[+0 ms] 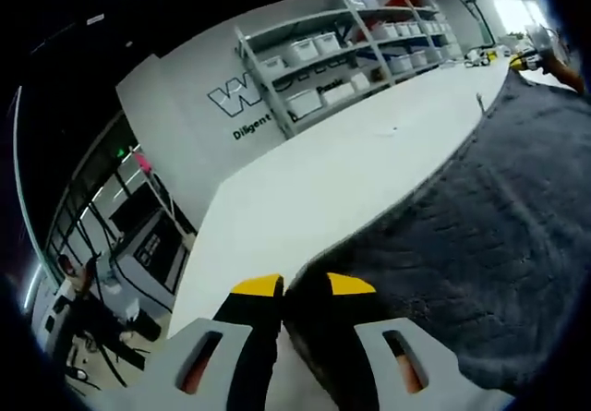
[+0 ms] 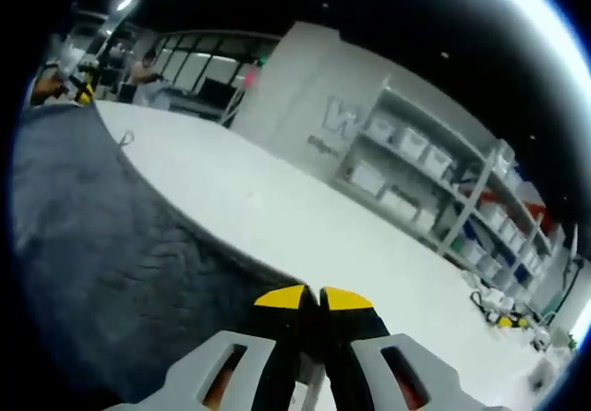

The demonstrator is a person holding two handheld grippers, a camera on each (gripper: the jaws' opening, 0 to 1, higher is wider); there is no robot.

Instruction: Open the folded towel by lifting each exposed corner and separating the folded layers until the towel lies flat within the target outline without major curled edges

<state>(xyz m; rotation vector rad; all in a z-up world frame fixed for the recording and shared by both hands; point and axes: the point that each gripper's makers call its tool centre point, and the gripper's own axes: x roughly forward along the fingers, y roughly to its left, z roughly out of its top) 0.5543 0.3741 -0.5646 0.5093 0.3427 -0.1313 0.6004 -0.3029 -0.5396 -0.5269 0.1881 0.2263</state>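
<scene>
While the dark grey towel (image 1: 489,245) is spread over the white table (image 1: 314,189), one edge of it is seen pinched between the yellow-tipped jaws of the left gripper (image 1: 303,286), which are drawn close together on the cloth. From that grip the towel is stretched ahead and to the right of the tool, its edge running away along the tabletop towards the far end. Beyond the jaws and to their left, bare tabletop is seen, and behind it a grey wall with lettering (image 1: 242,106) and metal shelving (image 1: 342,51) loaded with white bins. A person (image 1: 78,291) is glimpsed low at the left of the left gripper view.

In the right gripper view, the right gripper (image 2: 319,297) is likewise closed on the towel (image 2: 102,235), a fold of the dark cloth being caught between its near-touching yellow tips. The towel is laid out to the left of this tool and ahead of it, with the table (image 2: 305,217) bare to the right. A small metal object (image 2: 125,139) is seen at the towel's far edge; what it is cannot be told. Shelving (image 2: 443,189) is ranged beyond the table, ahead and to the right.
</scene>
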